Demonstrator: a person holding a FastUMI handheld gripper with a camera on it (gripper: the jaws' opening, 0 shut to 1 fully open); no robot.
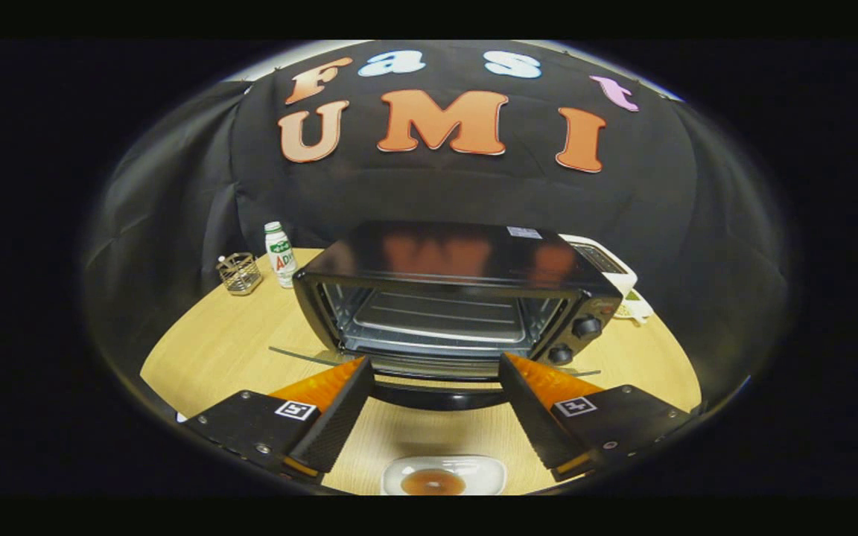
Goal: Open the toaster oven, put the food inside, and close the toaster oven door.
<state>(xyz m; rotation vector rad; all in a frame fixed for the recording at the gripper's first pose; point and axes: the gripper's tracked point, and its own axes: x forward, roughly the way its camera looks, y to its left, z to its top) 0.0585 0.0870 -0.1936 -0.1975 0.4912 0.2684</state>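
Between spread jaws: food (433, 482).

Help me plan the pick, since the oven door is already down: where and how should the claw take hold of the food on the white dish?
Grip the round brown food across its sides, coming from above. It lies flat in the shallow white dish, so a low approach would likely hit the rim. The claw is open and holds nothing, its fingers ahead of the dish near the toaster oven's lowered door.

Fisheye rides gripper, faces open toaster oven (451, 298) near ahead; tilted slightly down, seemingly.
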